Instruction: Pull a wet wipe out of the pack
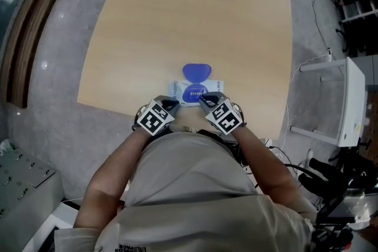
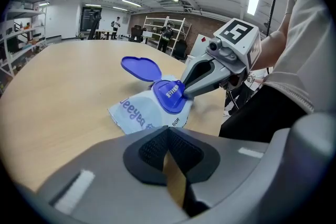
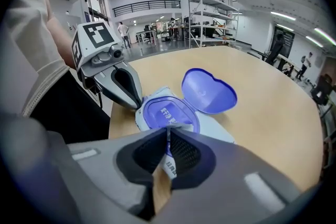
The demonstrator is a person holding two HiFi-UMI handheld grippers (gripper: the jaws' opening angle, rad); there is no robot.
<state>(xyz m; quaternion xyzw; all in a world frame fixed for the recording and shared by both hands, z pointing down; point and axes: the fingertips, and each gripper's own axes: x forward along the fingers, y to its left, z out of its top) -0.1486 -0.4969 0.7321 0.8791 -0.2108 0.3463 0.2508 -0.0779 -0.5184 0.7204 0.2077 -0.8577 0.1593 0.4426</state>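
Pinching printed strip [image 3: 169, 163]: right claw [image 3: 168, 134]; left claw [image 2: 167, 135] pressed together at crinkly pack [image 2: 137, 113], heart-shaped lid [image 3: 209, 91] open.

Light wood table [image 1: 177, 26]; wipe pack [image 1: 192, 91] flat near front edge, lid open.

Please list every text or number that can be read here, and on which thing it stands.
"80": on the wet wipe pack.
The pack's big purple word: upside down, unclear.
White print on the blue lid ring: blurred.
Print on the white strip in the right gripper: too small.
Print on the shirt: cut off.
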